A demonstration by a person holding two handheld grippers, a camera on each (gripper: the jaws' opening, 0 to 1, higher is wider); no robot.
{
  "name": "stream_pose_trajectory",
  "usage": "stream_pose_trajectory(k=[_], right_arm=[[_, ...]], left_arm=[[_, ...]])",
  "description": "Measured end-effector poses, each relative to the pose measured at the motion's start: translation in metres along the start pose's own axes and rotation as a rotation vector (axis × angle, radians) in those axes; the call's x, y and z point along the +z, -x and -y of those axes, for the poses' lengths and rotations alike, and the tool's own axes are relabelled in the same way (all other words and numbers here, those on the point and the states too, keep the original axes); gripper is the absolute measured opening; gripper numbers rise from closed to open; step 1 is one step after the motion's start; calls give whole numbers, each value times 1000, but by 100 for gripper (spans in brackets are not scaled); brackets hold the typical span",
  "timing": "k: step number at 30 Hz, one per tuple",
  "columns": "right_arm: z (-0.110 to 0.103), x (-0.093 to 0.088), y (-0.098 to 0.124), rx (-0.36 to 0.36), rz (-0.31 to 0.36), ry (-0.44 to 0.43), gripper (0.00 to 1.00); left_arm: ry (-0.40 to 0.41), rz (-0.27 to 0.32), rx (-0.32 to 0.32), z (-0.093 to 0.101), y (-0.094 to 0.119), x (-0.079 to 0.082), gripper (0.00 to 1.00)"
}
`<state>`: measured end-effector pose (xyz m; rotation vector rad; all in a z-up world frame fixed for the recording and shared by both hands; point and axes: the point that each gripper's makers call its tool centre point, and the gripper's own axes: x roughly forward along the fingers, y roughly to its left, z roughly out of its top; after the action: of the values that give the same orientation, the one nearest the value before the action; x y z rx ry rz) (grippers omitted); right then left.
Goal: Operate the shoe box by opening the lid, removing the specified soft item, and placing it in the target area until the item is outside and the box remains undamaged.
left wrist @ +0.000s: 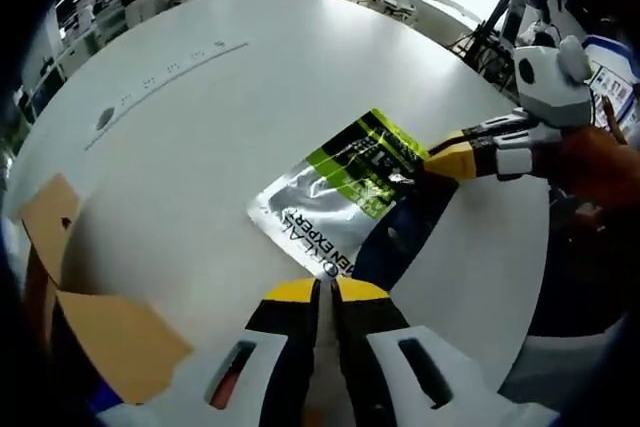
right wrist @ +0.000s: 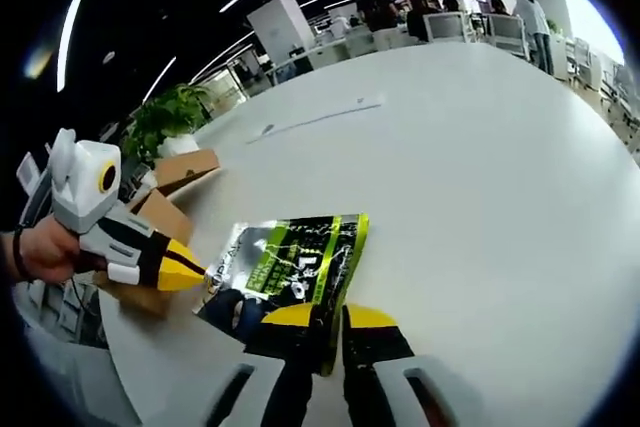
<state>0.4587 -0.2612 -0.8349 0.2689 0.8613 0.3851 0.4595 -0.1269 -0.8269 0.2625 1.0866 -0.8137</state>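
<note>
A soft foil pouch [left wrist: 340, 192], silver, green and dark blue, lies flat on the white table [left wrist: 250, 97], outside the box. My left gripper [left wrist: 325, 292] has its jaws closed on the pouch's near corner. My right gripper [left wrist: 440, 159] comes in from the right and pinches the far edge. In the right gripper view the pouch [right wrist: 295, 267] runs down between the right gripper's [right wrist: 330, 319] yellow tips, and the left gripper [right wrist: 195, 273] nips its left corner. The brown cardboard shoe box [left wrist: 95, 332] stands open at the table's left edge, also seen as the shoe box [right wrist: 165, 192].
The wide white table [right wrist: 480, 167] stretches beyond the pouch. A person's hand [right wrist: 45, 247] holds the left gripper. A potted plant [right wrist: 170, 112] stands behind the box. Chairs and people are at the far side, and a tripod [left wrist: 500, 17] is at the right.
</note>
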Motion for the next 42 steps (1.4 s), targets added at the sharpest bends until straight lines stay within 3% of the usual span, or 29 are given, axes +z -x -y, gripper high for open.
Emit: stream_pose_trajectory(k=[10, 15, 25, 32, 42], right_arm=[[-7, 7, 15, -26, 21, 2, 9], [-17, 11, 24, -30, 27, 6, 11], [-37, 19, 43, -32, 96, -35, 13], [-54, 16, 54, -26, 130, -50, 14], [-82, 7, 65, -5, 167, -71, 19]], left_arm=[[-10, 70, -31, 1, 23, 5, 5], [-18, 130, -62, 2, 36, 15, 6], [2, 228, -106, 2, 66, 24, 7], [5, 263, -120, 3, 87, 14, 9], [76, 316, -115, -2, 115, -10, 13]])
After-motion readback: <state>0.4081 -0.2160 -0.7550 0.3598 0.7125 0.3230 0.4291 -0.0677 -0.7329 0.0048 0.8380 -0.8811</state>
